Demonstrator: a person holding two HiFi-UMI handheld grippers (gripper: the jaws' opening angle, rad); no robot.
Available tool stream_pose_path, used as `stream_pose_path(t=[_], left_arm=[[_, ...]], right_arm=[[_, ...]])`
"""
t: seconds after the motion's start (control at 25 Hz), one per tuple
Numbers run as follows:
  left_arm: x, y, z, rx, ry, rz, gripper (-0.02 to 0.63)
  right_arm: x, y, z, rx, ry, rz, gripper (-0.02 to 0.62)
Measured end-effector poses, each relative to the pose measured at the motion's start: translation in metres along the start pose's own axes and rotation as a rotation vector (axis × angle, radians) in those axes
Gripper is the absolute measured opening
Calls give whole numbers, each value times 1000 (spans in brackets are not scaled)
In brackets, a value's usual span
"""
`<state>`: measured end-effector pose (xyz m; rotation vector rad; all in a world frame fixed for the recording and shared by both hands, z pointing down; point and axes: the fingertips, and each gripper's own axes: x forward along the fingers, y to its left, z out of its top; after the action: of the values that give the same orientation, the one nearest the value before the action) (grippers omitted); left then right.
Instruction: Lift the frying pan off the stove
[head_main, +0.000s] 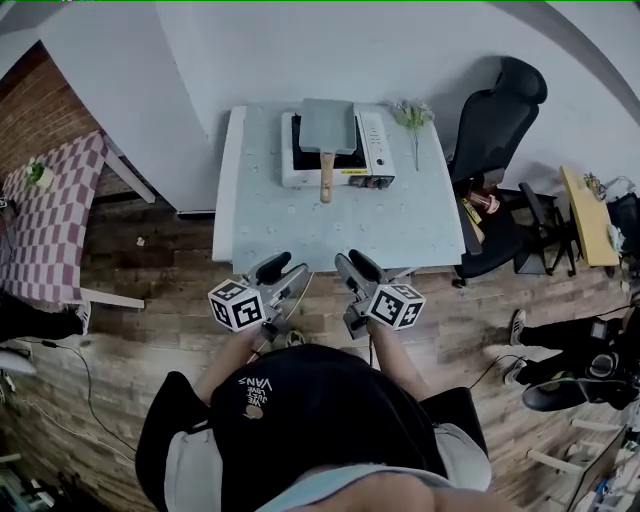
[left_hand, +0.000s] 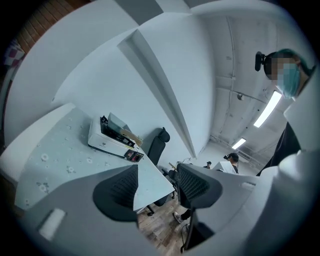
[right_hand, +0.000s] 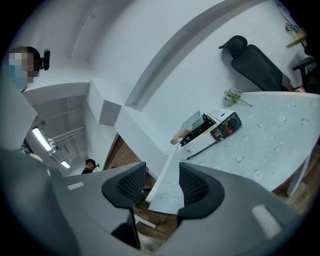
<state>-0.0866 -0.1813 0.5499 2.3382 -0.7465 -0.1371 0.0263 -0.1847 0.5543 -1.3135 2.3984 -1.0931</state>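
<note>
Both the left gripper (head_main: 277, 268) and the right gripper (head_main: 354, 266) hover short of the table (head_main: 300, 225), jaws spread and empty; best reach level toward the wooden handle (head_main: 326, 178) of the frying pan (head_main: 327, 125) sitting on the stove (head_main: 373, 140)

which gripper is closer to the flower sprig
Right. The right gripper hovers off the table, at its near edge, across from the flower sprig; the left gripper is farther left.
</note>
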Motion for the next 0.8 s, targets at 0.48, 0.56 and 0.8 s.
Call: stream_pose_path(t=[0.48,0.56,0.8], left_arm=[[31,22,8,-85,7,-52,232],[38,25,12,-90,-4,-44,233],[65,32,23,-116,-36,-11,245]], right_arm=[[29,-24,14,101,-22,-5,198],[35,-33,23,112,-16,5,198],[56,-58,54,146,8,48,198]])
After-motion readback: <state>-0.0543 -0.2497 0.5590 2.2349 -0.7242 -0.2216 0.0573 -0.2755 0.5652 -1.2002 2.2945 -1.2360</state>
